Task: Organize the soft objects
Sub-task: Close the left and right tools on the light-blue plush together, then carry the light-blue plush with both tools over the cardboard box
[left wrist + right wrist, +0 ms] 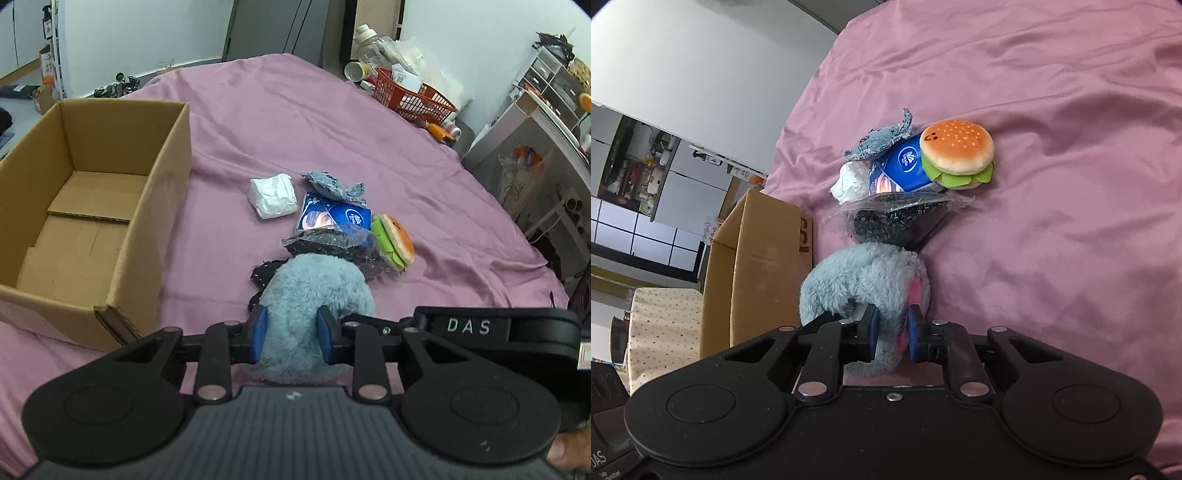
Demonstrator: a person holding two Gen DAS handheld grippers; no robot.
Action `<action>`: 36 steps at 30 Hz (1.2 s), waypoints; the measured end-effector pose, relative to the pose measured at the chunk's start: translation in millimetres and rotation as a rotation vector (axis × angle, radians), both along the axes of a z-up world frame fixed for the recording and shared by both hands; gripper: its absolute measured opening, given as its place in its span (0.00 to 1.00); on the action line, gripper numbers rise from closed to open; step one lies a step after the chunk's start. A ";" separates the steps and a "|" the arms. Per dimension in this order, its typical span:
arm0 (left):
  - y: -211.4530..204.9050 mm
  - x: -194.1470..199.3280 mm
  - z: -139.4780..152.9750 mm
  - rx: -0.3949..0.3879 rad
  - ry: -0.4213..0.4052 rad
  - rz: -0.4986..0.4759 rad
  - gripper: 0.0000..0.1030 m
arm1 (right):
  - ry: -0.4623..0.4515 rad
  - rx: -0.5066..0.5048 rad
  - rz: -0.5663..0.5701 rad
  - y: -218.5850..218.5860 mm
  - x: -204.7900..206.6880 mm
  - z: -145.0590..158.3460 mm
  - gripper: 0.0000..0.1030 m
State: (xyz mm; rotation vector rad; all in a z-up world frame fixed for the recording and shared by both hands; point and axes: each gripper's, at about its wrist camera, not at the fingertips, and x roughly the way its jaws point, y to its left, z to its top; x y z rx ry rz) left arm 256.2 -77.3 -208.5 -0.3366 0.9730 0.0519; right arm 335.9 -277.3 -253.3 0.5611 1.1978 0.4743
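Blue-grey plush toy (314,295) sits pinched by both grippers just above the bed (332,122): left gripper (291,334) fingers squeeze its body, right gripper (892,332) fingers clamp a pink-lined part. Open cardboard box (110,206) lies to the left, nearest the left gripper.

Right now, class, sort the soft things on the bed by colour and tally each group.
Blue or grey-blue: 3 (fluffy plush, denim fish, tissue pack)
White: 1 (white packet)
Black: 1 (bagged black item)
Orange and green: 1 (burger plush)
Total: 6
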 end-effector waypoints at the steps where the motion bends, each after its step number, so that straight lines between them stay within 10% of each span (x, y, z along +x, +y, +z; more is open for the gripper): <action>1: 0.7 0.2 -0.9 0.000 -0.001 -0.001 0.27 | 0.001 -0.003 0.003 1.3 0.5 -0.4 0.18; 5: 4.0 1.9 -4.0 -0.027 0.003 0.006 0.24 | -0.004 -0.038 0.003 6.0 6.4 -2.8 0.34; 11: 9.8 0.6 1.3 -0.057 0.003 0.009 0.21 | -0.043 -0.038 0.037 11.6 6.1 4.5 0.17; 36: 55.0 -55.1 93.3 -0.147 -0.172 0.022 0.20 | -0.249 -0.095 0.044 59.4 -45.4 108.4 0.17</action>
